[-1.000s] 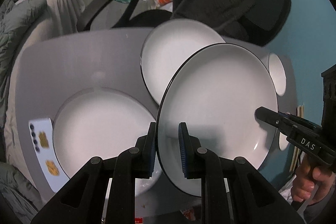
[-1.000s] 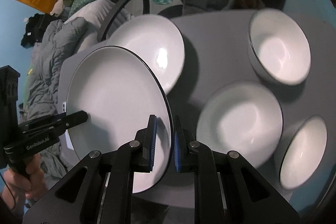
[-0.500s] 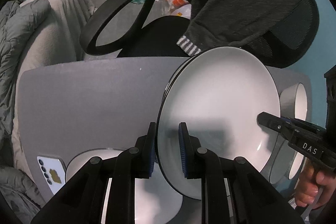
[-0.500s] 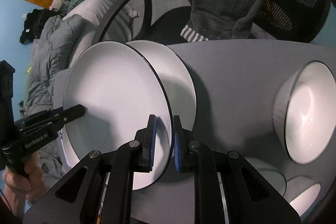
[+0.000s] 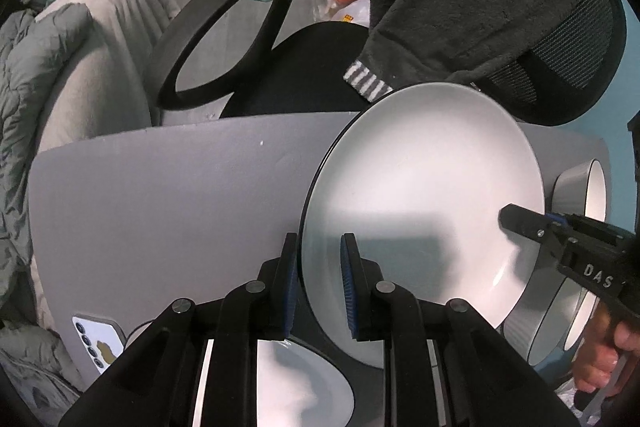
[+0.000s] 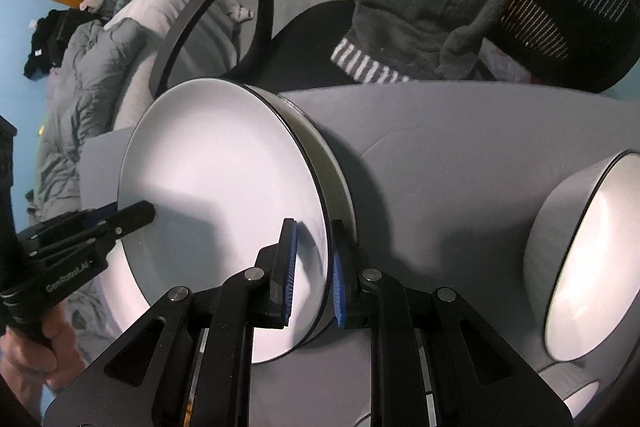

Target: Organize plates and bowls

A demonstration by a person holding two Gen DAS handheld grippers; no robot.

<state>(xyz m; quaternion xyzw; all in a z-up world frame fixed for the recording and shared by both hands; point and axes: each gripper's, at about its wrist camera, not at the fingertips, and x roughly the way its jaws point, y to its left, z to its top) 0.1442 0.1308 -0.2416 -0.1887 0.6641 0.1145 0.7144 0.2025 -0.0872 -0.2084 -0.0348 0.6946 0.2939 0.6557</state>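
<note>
White plate (image 5: 420, 195) pinched by both jaws; second plate (image 6: 326, 163) beneath visible only from right wrist.

A white, black-rimmed plate (image 5: 420, 203) is held on edge between both grippers' fingers, directly above a second plate (image 6: 332, 163). White bowls (image 6: 588, 259) are seen right of the right fingers.

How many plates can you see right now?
3. The held plate is pinched by the left hand-held gripper and the right hand-held gripper. A second plate peeks out just behind it. A third plate lies below the left hand-held gripper. More may be hidden.
</note>
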